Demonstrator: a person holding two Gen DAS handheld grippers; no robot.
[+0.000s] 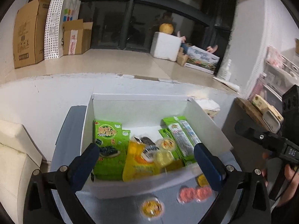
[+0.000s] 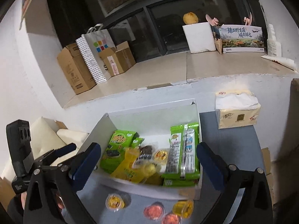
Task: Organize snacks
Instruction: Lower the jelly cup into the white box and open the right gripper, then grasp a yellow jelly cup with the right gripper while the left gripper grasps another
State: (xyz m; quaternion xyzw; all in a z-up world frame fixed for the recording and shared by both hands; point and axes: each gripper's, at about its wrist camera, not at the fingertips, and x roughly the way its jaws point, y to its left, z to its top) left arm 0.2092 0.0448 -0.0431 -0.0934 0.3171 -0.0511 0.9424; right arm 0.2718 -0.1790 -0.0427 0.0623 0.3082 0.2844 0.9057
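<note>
A white open box (image 1: 209, 119) (image 2: 194, 110) stands on the grey table and holds green seaweed packs (image 1: 107, 141) (image 2: 117, 147), a yellow bag (image 1: 138, 162) (image 2: 127, 166), a long green pack (image 1: 185, 138) (image 2: 184, 149) and yellow jelly cups (image 1: 166, 143) (image 2: 160, 155). In front of the box lie a yellow jelly cup (image 1: 152, 208) (image 2: 115, 202), pink jelly cups (image 1: 195, 194) (image 2: 154, 212) and another yellow cup (image 1: 202, 180) (image 2: 184, 208). My left gripper (image 1: 147, 165) is open and empty above the box's front. My right gripper (image 2: 149, 164) is open and empty, also over the box's front.
A tissue pack (image 2: 237, 110) stands right of the box on the grey table (image 2: 224, 149). A cream cushion (image 1: 13, 149) lies at the left. Cardboard boxes (image 1: 29, 31), a paper bag (image 2: 97, 50) and a white foam box (image 2: 200, 37) stand on the far ledge.
</note>
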